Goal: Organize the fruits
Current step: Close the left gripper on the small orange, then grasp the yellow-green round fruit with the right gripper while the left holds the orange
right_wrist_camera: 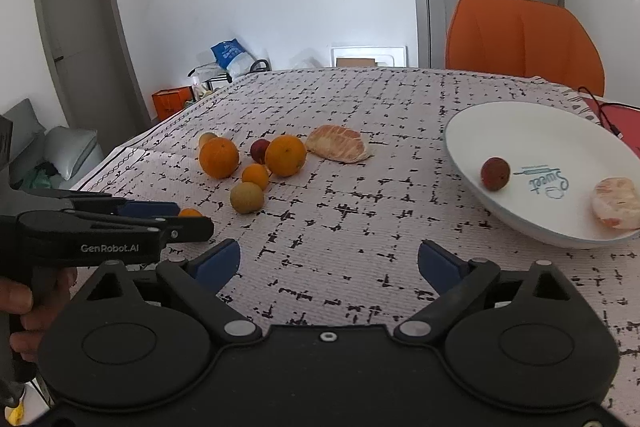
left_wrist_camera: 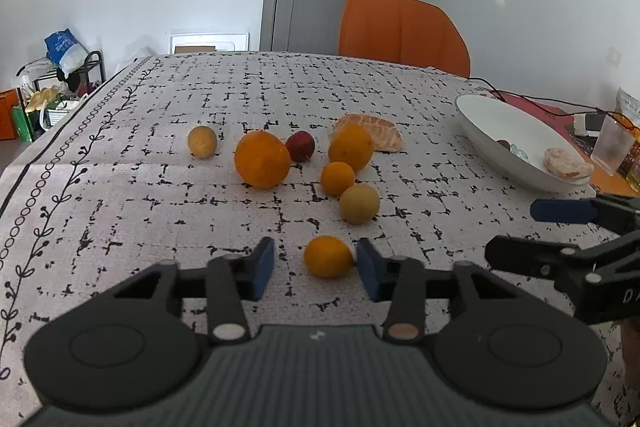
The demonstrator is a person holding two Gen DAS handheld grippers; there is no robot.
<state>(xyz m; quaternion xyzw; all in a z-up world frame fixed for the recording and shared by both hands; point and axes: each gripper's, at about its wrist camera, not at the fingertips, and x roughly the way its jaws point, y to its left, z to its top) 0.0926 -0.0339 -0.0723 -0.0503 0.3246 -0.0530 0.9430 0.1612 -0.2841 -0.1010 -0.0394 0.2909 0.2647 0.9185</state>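
A small orange (left_wrist_camera: 328, 255) lies on the tablecloth between the blue pads of my left gripper (left_wrist_camera: 316, 267). The right pad touches it; the left pad stands a little apart, so the gripper is open around it. Beyond it lie a big orange (left_wrist_camera: 262, 159), a second orange (left_wrist_camera: 351, 147), a small orange (left_wrist_camera: 337, 179), two yellow-green round fruits (left_wrist_camera: 359, 204), a dark red fruit (left_wrist_camera: 300, 145) and a peeled citrus half (left_wrist_camera: 376, 133). My right gripper (right_wrist_camera: 328, 263) hovers open over bare cloth, nothing between its fingers. The white plate (right_wrist_camera: 460, 147) at right holds a red fruit (right_wrist_camera: 495, 174) and a peeled citrus piece (right_wrist_camera: 616, 203).
An orange chair (left_wrist_camera: 400, 31) stands behind the table's far edge. Right of the plate are black cables (left_wrist_camera: 532, 103), a clear plastic cup (left_wrist_camera: 612, 143) and a packet. The table's left edge drops toward a rack (left_wrist_camera: 60, 87) and bags on the floor.
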